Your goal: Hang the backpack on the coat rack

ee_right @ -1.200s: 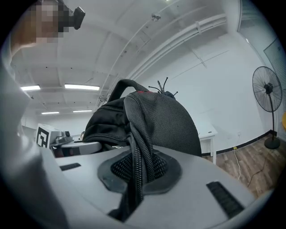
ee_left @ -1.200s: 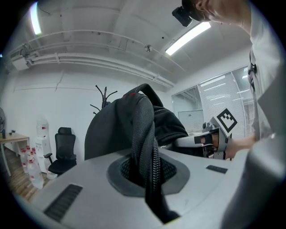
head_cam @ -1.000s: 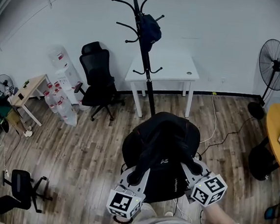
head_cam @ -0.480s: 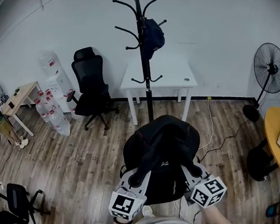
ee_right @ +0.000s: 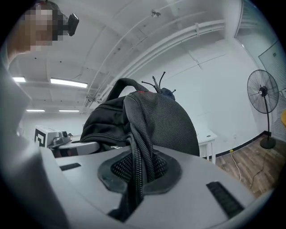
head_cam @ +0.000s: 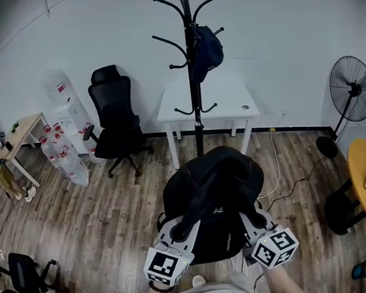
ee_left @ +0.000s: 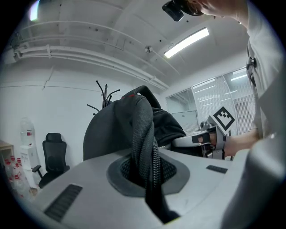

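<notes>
A black backpack [head_cam: 220,194] hangs in the air between my two grippers, in front of the person. My left gripper [head_cam: 180,234] is shut on its left shoulder strap [ee_left: 145,147]. My right gripper [head_cam: 255,222] is shut on the right shoulder strap [ee_right: 138,161]. The black coat rack [head_cam: 194,66] stands beyond the backpack, in front of a white table, with a dark cap [head_cam: 208,48] hanging on one of its hooks. The rack's top prongs [ee_left: 105,91] show over the backpack in the left gripper view and the prongs [ee_right: 156,82] in the right gripper view too.
A white table [head_cam: 232,105] stands against the wall behind the rack. A black office chair [head_cam: 115,120] is to its left, with water jugs [head_cam: 64,144] further left. A standing fan [head_cam: 351,88] and an orange round table [head_cam: 363,176] are on the right. A cable [head_cam: 278,165] runs over the wood floor.
Both grippers have carried the backpack toward the coat rack; the rack, table and chair now sit closer and lower in the head view. The grips on the straps are unchanged.
</notes>
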